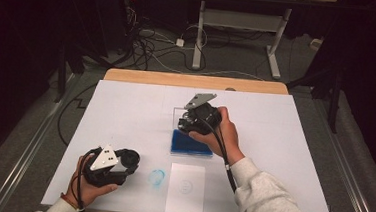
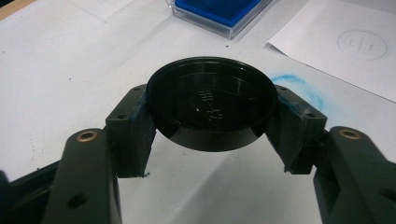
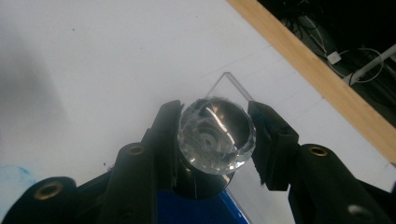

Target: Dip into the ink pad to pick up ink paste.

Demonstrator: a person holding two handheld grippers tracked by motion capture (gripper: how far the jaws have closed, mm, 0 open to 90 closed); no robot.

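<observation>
I am holding my left tongs (image 1: 131, 158) low over the white table (image 1: 125, 111), well to the left of the blue ink pad (image 1: 191, 144) and nearer to me than it. The jaws are standing wide and are closing on a round black cap (image 2: 212, 102); their inner pads are pressing on its two opposite sides. I judge that this cap is light and stiff, but its wall is smooth and shiny, so it can slip if I am squeezing too softly. My right tongs (image 1: 190, 122) are hanging just above the far edge of the ink pad. In the right gripper view they are gripping a clear faceted knob (image 3: 216, 135), probably the handle of a stamp, with a dark round body under it. I think the knob is hard and slippery, maybe glass or acrylic, so it is better to take hold at its widest ring, as the jaws are doing now, and not on the sloped facets. Beside the ink pad on my side a white sheet of paper (image 1: 186, 188) with a faint round mark is lying, and to the left of the sheet a blue smear (image 1: 157, 178) is staining the table.
</observation>
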